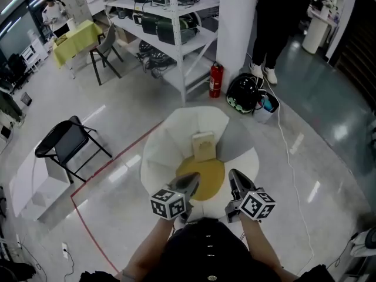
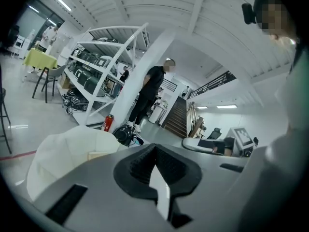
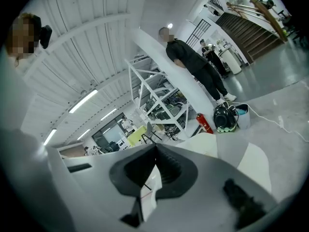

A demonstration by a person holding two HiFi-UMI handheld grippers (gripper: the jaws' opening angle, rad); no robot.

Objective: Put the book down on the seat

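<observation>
A beige book rests at the back of the yellow seat of a white petal-shaped chair, against the backrest; neither gripper touches it. My left gripper hovers over the seat's front edge, shut and empty. My right gripper hangs beside it on the right, also shut with nothing in it. In the left gripper view the jaws meet at the tip, and the book's edge peeks over them. The right gripper view shows the jaws closed together.
A black folding chair stands to the left, with a red floor line between it and the white chair. Behind are a white shelf rack, a red fire extinguisher, a black bag and a standing person.
</observation>
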